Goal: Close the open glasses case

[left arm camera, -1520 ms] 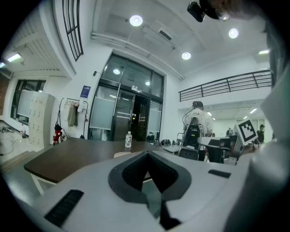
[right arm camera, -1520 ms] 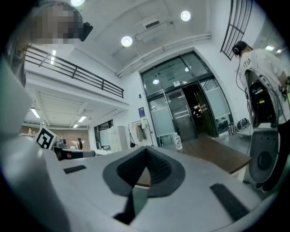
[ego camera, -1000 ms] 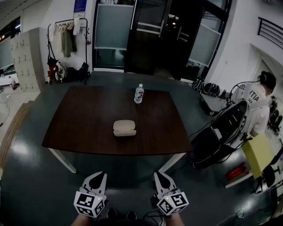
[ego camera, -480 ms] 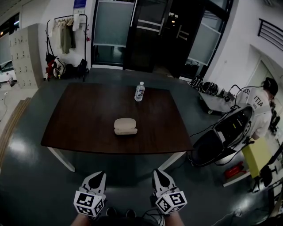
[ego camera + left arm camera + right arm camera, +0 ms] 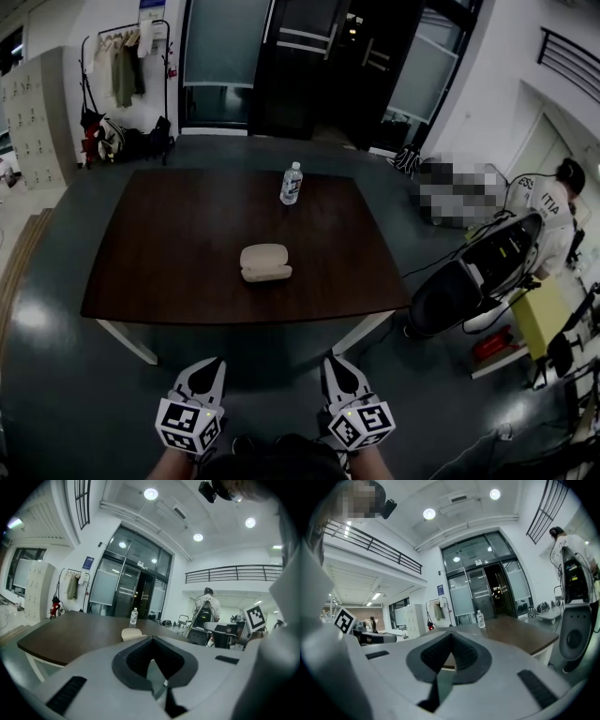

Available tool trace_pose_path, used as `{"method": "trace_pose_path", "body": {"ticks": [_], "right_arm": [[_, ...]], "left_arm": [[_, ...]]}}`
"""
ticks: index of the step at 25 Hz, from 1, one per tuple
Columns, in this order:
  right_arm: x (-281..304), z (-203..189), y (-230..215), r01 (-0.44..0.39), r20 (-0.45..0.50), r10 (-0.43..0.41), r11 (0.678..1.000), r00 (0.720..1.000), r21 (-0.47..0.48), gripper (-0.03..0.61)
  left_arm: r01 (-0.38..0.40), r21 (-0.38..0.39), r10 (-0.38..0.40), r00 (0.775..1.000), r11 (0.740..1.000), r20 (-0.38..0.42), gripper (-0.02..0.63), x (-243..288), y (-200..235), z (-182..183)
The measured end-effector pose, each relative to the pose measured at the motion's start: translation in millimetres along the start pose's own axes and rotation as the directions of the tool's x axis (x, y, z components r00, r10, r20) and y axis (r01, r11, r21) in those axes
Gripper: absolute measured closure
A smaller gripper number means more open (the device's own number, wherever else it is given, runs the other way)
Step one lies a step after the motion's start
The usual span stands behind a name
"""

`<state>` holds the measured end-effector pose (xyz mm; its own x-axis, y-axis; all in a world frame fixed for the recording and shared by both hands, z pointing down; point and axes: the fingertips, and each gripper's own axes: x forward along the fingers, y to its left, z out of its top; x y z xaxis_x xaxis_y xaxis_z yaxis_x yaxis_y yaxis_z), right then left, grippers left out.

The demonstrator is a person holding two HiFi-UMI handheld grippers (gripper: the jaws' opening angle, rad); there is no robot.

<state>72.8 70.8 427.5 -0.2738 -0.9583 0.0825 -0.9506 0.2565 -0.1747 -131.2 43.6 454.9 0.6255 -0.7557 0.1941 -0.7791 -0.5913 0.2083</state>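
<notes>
Over the last second the glasses case (image 5: 265,262) and bottle (image 5: 292,184) have drifted up the head view (the tabletop (image 5: 169,253) with them); the coat rack (image 5: 117,75) has slid leftward.

Surface: dark brown rectangular wooden table (image 5: 169,244), middle of the head view, top flat and matte.
Supports: white angled legs (image 5: 125,339), two visible under the near edge.
Item 1: beige oval glasses case (image 5: 265,262), lying near the tabletop's centre.
Item 2: clear plastic water bottle (image 5: 292,184), upright near the far edge, well apart from the case.
Ground: glossy dark grey floor (image 5: 56,375), beneath the table.
</notes>
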Motion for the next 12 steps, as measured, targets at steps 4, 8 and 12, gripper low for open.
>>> {"method": "trace_pose_path", "body": {"ticks": [4,8,12], "right_arm": [[4,-5,-5,0.03,-0.008,-0.03,1.0,1.0,0.001,0.591],[21,-12,-14,0.036,-0.019,-0.036,0.999,0.999,-0.007,0.591],[57,-17,-20,-0.017,-0.028,0.016,1.0,0.999,-0.016,0.591]], "left_arm": [[0.027,-0.001,-0.027,1.0,1.0,-0.013,0.617,13,7,-1],[0.025,-0.006,-0.026,0.999,1.0,-0.022,0.617,30,14,-4],[0.036,0.014,-0.036,0.998,0.999,-0.044,0.617,53,16,-7]]}}
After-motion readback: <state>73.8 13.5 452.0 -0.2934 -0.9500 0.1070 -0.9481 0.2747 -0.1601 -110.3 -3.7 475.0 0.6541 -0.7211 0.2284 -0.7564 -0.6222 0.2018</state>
